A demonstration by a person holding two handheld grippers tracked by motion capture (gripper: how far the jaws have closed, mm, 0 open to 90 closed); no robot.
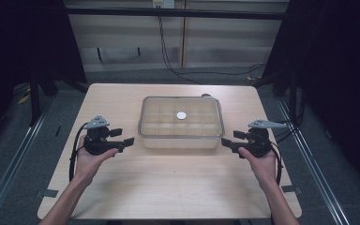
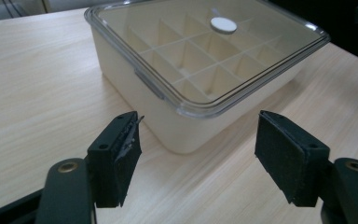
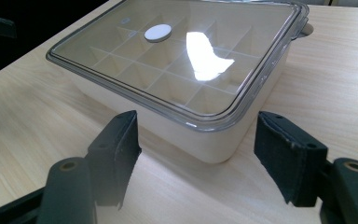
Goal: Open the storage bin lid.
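A cream box (image 1: 181, 139) with inner dividers stands mid-table under a clear lid (image 1: 159, 117) that carries a round white knob (image 1: 181, 115). My left gripper (image 1: 127, 142) hovers open just off the box's front left corner (image 2: 186, 140), nothing between its jaws. Off the front right corner (image 3: 214, 147) my right gripper (image 1: 226, 143) is open and empty too. In the left gripper view the lid (image 2: 205, 51) and knob (image 2: 223, 24) lie ahead, and the right gripper view shows the lid (image 3: 135, 70) and knob (image 3: 158, 32) with a bright glare patch.
The wooden table (image 1: 168, 187) has bare room in front of the box and at both sides. Black cables (image 1: 168, 61) run on the floor behind the table. Metal rails (image 1: 9, 164) flank it left and right.
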